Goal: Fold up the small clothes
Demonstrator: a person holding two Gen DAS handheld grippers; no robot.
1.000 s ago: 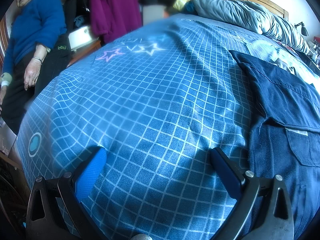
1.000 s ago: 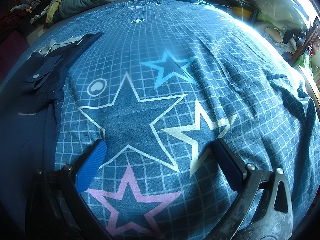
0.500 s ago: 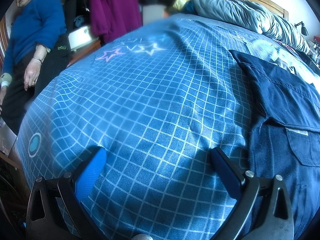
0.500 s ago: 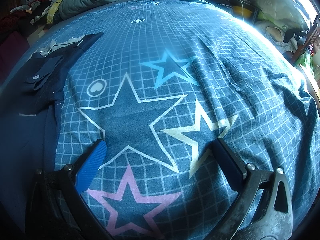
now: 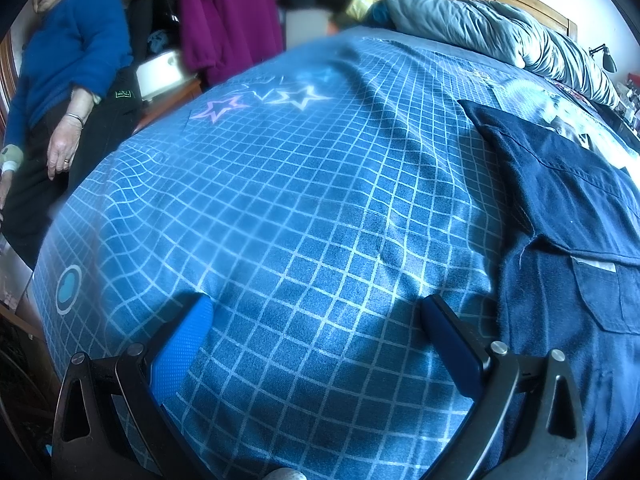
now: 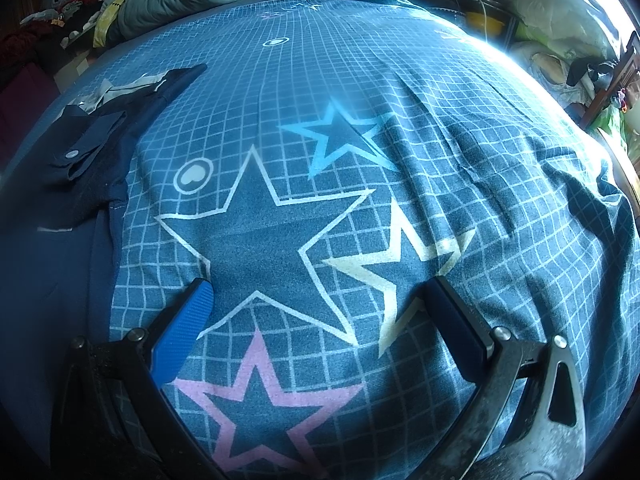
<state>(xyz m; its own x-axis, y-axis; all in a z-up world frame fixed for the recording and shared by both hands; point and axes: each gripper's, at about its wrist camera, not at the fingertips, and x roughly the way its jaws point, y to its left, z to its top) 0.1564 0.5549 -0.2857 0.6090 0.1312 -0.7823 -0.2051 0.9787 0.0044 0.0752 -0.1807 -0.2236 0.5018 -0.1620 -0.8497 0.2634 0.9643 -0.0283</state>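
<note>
Both claws hang spread wide and empty over the blue grid-and-star bedsheet [image 5: 304, 208]: the left claw [image 5: 316, 316] and right claw [image 6: 320, 300]. The dark navy buttoned garment [image 5: 568, 240] lies flat between them, touching neither.
</note>
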